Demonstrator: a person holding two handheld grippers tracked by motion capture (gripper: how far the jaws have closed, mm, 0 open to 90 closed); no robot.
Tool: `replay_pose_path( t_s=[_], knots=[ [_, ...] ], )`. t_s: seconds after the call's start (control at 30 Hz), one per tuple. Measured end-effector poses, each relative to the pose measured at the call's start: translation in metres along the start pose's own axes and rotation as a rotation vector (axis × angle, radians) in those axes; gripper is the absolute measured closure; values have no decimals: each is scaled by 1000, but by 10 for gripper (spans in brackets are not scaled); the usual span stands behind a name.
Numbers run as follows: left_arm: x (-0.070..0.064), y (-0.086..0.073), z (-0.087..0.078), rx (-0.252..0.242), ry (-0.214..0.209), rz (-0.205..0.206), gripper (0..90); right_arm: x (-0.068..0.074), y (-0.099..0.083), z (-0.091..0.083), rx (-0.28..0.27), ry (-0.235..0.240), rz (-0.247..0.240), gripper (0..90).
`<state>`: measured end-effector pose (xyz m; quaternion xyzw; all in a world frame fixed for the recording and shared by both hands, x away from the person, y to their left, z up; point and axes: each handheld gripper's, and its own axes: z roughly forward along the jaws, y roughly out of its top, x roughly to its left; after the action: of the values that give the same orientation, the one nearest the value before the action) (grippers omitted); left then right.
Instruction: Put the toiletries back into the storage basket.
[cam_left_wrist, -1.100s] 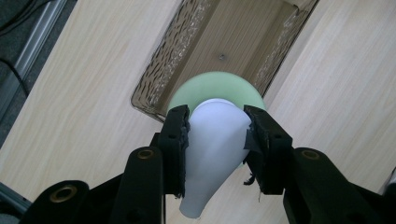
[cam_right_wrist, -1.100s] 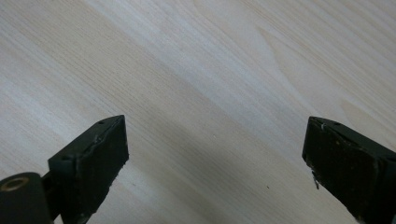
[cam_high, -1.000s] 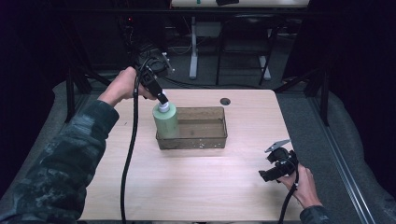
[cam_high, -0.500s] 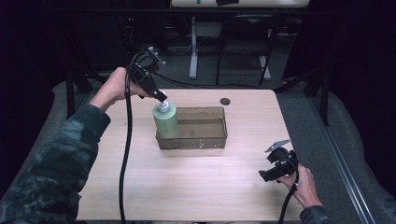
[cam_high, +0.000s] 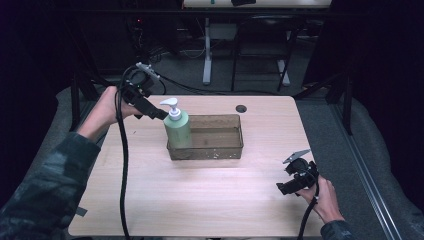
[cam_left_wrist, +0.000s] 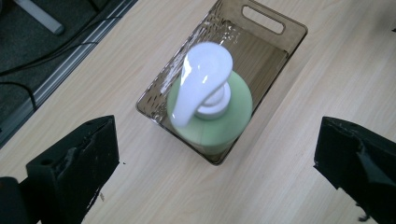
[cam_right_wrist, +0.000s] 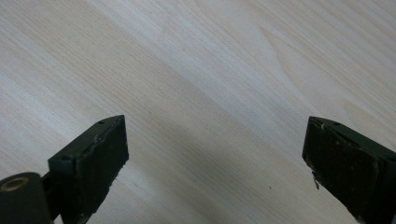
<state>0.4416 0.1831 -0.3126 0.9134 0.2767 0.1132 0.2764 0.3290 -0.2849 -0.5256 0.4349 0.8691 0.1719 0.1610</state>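
A pale green soap bottle (cam_high: 177, 131) with a white pump (cam_high: 171, 105) stands upright in the left end of a brown see-through tray (cam_high: 216, 152) at the table's middle. My left gripper (cam_high: 159, 115) hovers just left of the pump, open and apart from it. In the left gripper view the bottle (cam_left_wrist: 212, 109) stands in the tray (cam_left_wrist: 254, 51) below the left gripper (cam_left_wrist: 215, 127), whose jaws are spread wide. My right gripper (cam_high: 283, 188) rests low near the table's front right corner, held by a hand. In its own view the right gripper (cam_right_wrist: 215, 128) is open over bare wood.
A dark round cable hole (cam_high: 241, 108) sits in the wooden table (cam_high: 200, 200) behind the tray. The left gripper's black cable (cam_high: 122, 170) hangs across the table's left side. Beyond the far edge are desk legs and dark floor.
My left gripper has let go of the bottle's pump and drawn back to the left. The bottle stays upright in the tray. The right gripper has not moved.
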Motion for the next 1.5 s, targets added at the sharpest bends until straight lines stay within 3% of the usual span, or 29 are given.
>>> replay_pose_path(
  t_s=[0.17, 0.43, 0.8, 1.03, 1.3, 1.5],
  knots=[
    [-9, -24, -1, -15, 22, -3, 0, 0, 0, 0, -3, 5, 5, 63],
    [-24, -63, 13, -13, 10, -31, 0, 1, 1, 0, -4, 2, 3, 61],
    [-41, -123, 51, 39, -1, -97, 0, 2, 1, 0, -3, 2, 8, 45],
    [-47, -159, 78, 56, -35, -170, 0, 2, 0, 2, -3, 5, 17, 18],
    [-52, -177, 99, 84, -80, -204, 0, 1, -1, 4, 8, -1, 14, 0],
    [-49, -187, 107, 83, -68, -229, 0, 0, -2, 5, 14, -7, 10, 0]
  ],
)
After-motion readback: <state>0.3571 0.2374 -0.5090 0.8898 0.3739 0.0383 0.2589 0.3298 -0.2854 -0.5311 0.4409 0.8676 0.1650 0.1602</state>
